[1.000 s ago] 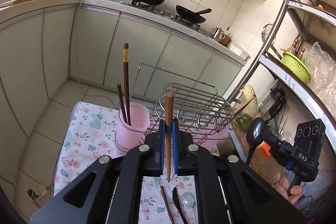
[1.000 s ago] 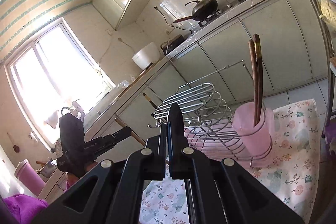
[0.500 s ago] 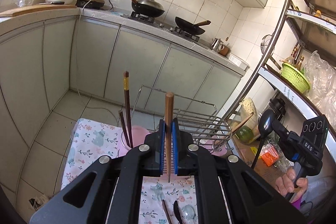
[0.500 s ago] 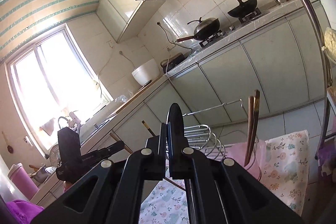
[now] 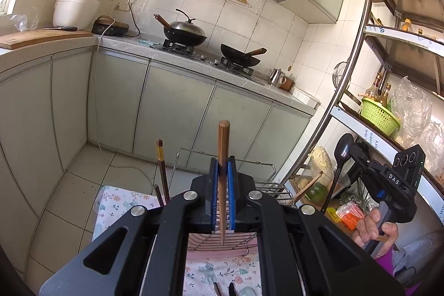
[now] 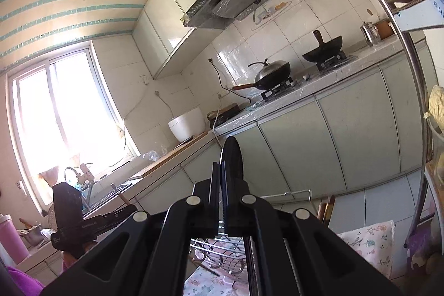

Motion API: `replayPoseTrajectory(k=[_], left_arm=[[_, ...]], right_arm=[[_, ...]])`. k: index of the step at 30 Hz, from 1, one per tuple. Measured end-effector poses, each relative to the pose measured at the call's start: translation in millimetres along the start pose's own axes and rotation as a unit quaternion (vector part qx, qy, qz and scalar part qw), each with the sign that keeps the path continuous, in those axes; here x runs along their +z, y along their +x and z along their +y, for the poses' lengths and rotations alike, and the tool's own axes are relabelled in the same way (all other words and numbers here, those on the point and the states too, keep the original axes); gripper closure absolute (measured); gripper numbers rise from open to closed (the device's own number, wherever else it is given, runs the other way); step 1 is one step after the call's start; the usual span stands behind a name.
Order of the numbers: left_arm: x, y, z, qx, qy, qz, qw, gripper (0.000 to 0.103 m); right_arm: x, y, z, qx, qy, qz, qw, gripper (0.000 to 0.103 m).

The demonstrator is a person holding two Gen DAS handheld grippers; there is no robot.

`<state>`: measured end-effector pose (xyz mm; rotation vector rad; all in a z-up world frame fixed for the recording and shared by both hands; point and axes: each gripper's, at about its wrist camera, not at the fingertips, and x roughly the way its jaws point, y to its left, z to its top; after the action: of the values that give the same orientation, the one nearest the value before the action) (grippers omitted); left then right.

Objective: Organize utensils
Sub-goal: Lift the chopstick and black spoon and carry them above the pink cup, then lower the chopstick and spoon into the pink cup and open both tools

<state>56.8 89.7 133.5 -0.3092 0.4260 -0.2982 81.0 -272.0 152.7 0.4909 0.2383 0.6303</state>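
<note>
My left gripper (image 5: 222,167) is shut on a brown wooden chopstick (image 5: 223,140) that stands upright between its blue pads. Off to its right, my right gripper (image 5: 358,154) holds a black spoon (image 5: 343,146), bowl upward. In the right wrist view that gripper (image 6: 222,171) is shut on the black spoon (image 6: 232,154), seen edge-on. The left gripper (image 6: 122,212) shows at the lower left there. Two dark chopsticks (image 5: 162,174) stick up from a pink cup that is hidden behind the left gripper. Their tops (image 6: 326,205) also show in the right wrist view.
A wire dish rack (image 5: 267,186) stands on a floral cloth (image 5: 122,201) below both grippers. Two more utensils (image 5: 223,290) lie on the cloth at the bottom edge. A metal shelf unit (image 5: 352,79) stands to the right. Kitchen counter and stove (image 5: 180,43) lie beyond.
Both grippers have risen with their utensils still held. The cup, rack and cloth have sunk low in both views, and the right gripper's view now tilts up toward the wall and ceiling.
</note>
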Motion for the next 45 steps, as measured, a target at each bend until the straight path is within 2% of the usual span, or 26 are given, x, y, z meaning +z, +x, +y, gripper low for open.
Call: replayPoseTrajectory(k=[6,11,18,23,28,37,42,45], left_arm=[[16.1,-12.1,6.2,0.006,-0.003,-0.025,0.9997,0.097],[26.2,-19.5,13.6,0.019,-0.005,-0.041,0.9990,0.097],[32.7,-18.6,21.8,0.043,-0.005,-0.053,0.9976,0.097],[31.8,-10.2,24.9,0.065,0.003,-0.054,0.9965,0.097],[25.4,5.0,26.0,0.084,0.016,-0.040,0.9955,0.097],[8.4,39.4,29.1,0.092,0.030,0.025,0.9950,0.097],[-9.0,63.9,39.3,0.098,0.017,0.070,0.9926,0.097],[-16.4,73.1,47.6,0.102,0.004,0.084,0.9911,0.097]], right_arm=[[2.8,16.3,-6.9,-0.032,-0.033,-0.034,0.998,0.102],[-6.7,36.5,-16.2,-0.056,-0.059,-0.042,0.996,0.102],[-30.6,58.1,-24.8,-0.075,-0.078,-0.026,0.994,0.102],[-47.2,55.8,-27.6,-0.080,-0.078,-0.010,0.994,0.102],[-65.1,50.2,-35.3,-0.089,-0.063,0.007,0.994,0.101],[-85.5,44.7,-44.9,-0.099,-0.038,0.033,0.994,0.101],[-95.5,44.3,-46.8,-0.103,-0.027,0.046,0.993,0.101],[-101.9,44.5,-45.6,-0.106,-0.026,0.054,0.993,0.101]])
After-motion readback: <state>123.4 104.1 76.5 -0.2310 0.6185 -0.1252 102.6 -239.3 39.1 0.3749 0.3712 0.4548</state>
